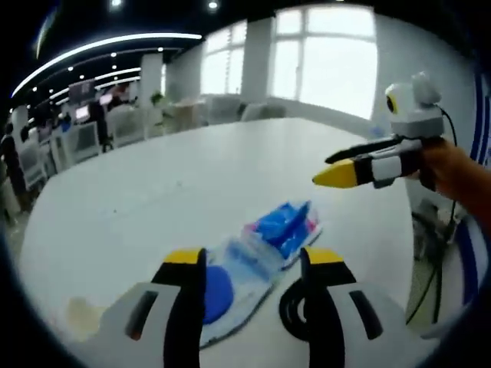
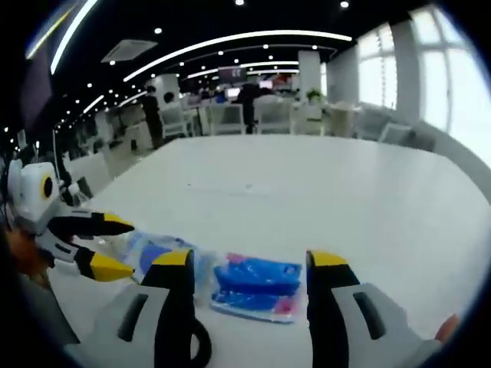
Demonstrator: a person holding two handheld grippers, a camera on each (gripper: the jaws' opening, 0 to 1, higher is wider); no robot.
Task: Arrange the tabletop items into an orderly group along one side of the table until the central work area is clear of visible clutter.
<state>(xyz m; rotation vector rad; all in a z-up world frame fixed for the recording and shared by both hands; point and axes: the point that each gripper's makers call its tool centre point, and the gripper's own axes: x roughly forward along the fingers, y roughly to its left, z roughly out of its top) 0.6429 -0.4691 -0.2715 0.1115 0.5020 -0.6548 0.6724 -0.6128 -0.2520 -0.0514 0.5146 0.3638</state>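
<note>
I see both hand-held grippers, left (image 1: 253, 259) and right (image 2: 249, 264), with jaws apart, holding nothing. Two blue packets (image 2: 257, 285) (image 1: 238, 272) lie near the tabletop (image 2: 307, 192) edge; print perhaps too blurred to read.

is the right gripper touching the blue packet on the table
Apart. In the left gripper view, the right gripper hovers above the table, clear of the blue packet.
</note>
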